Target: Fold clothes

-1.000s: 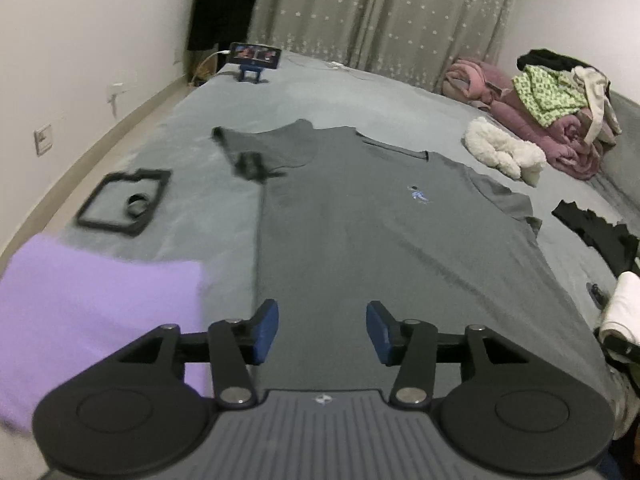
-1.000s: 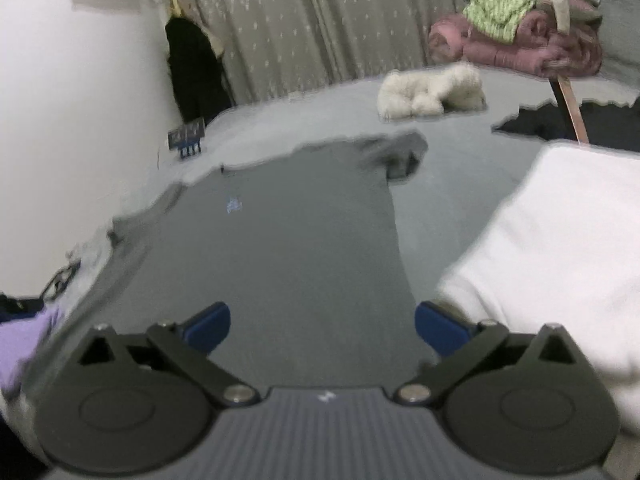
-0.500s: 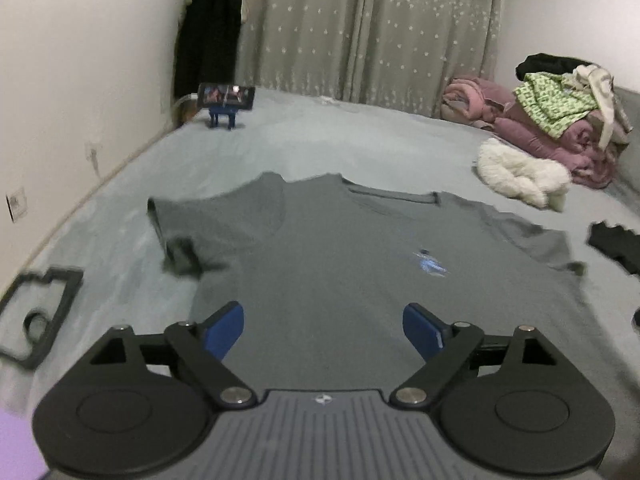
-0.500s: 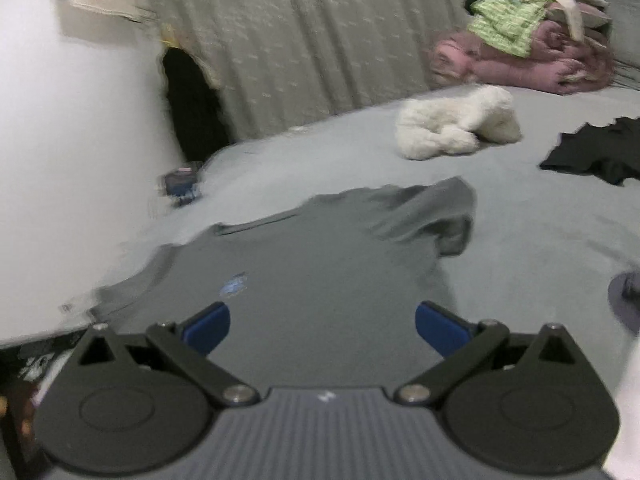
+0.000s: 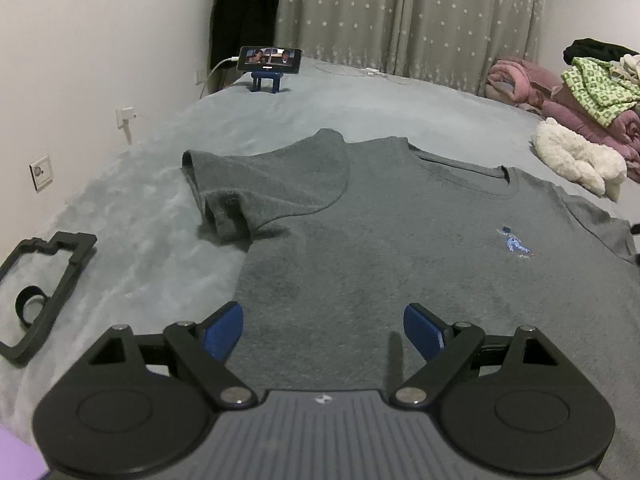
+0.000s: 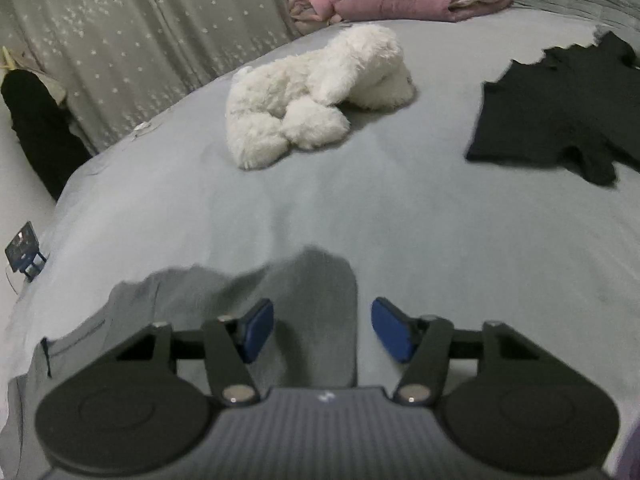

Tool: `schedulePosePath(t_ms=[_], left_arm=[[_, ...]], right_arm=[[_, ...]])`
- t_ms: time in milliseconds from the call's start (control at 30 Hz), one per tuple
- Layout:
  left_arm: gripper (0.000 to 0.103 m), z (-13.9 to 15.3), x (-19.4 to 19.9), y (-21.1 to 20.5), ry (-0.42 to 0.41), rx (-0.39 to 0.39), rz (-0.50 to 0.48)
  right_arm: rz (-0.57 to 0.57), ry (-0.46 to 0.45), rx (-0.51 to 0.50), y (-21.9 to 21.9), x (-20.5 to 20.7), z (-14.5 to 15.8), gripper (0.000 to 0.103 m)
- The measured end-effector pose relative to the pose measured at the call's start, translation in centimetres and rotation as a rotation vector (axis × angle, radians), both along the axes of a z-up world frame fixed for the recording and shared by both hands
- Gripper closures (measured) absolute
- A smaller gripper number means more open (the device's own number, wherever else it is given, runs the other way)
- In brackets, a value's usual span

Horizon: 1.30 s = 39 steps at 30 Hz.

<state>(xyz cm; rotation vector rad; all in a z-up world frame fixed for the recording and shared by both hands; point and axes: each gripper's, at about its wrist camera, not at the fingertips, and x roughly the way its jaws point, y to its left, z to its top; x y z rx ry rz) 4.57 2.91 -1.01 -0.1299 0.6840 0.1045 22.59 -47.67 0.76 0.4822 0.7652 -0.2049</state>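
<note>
t-shirt (image 5: 400, 248) on bed (image 5: 360, 120), phone (image 5: 269, 59) behind, frame (image 5: 48, 280) left

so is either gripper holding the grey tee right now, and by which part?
Neither. Left gripper is open above the grey t-shirt's body; right gripper is open with the right sleeve between its jaws, not pinched.

Wall: plain white wall (image 5: 100, 40), socket plates low down.
Window: star-patterned grey-beige curtains (image 5: 420, 12).
Furniture: wide bed, soft grey cover (image 5: 360, 108).

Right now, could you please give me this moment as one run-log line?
phase: pre-fold | grey T-shirt: flat on bed, one sleeve curled | left gripper: open, over hem | right gripper: open, over other sleeve
</note>
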Motion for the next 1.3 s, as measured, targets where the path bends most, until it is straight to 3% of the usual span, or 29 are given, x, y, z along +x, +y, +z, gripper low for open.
schedulePosePath(t_ms=[67,100,200,233,300,467,633,667,700,733,767,967,1033,1167,1300], left_arm=[[0.015,-0.1,0.1,0.0,0.003,0.008,0.0],[0.015,-0.2,0.1,0.0,0.005,0.011,0.0],[0.015,-0.4,0.3,-0.1,0.01,0.023,-0.001],[0.015,-0.4,0.3,-0.1,0.013,0.028,-0.001],[0.015,-0.4,0.2,-0.1,0.015,0.037,-0.004],[0.015,-0.3,0.4,0.5,0.024,0.023,0.028],[0.015,-0.8,0.5,0.5,0.032,0.034,0.031],[0.015,-0.8,0.5,0.5,0.032,0.036,0.03],[0.015,-0.8,0.5,0.5,0.032,0.037,0.03],[0.015,-0.8,0.5,0.5,0.031,0.035,0.031],[0.015,-0.8,0.4,0.5,0.031,0.033,0.031],[0.015,-0.2,0.1,0.7,0.021,0.028,0.049],[0.015,0.0,0.0,0.8,0.017,0.035,0.053],[0.015,-0.2,0.1,1.4,0.037,0.026,0.068],[0.015,-0.4,0.1,1.4,0.041,0.04,0.069]], right_arm=[[0.03,0.009,0.027,0.1,1.2,-0.6,0.041],[0.046,0.019,0.025,0.4,1.8,-0.8,0.048],[0.092,0.059,-0.062,1.5,3.2,-1.3,0.089],[0.107,0.066,-0.09,1.7,3.4,-1.3,0.092],[0.127,0.055,-0.131,2.2,3.3,-0.6,0.093],[0.135,0.055,-0.344,3.7,3.2,0.9,0.095],[0.142,0.1,-0.348,3.9,3.3,-0.6,0.092],[0.136,0.097,-0.334,3.7,3.1,-0.5,0.089],[0.123,0.089,-0.31,3.3,2.6,-0.1,0.076],[0.106,0.082,-0.286,3.0,2.0,0.3,0.054],[0.099,0.076,-0.264,2.7,1.3,0.7,0.048],[0.177,0.09,-0.146,2.7,-2.3,1.1,0.06],[0.191,0.108,-0.097,2.9,-3.1,0.3,0.079],[0.207,0.112,-0.136,3.5,-3.9,-0.7,0.092],[0.18,0.055,-0.154,3.8,-5.1,1.1,0.095]])
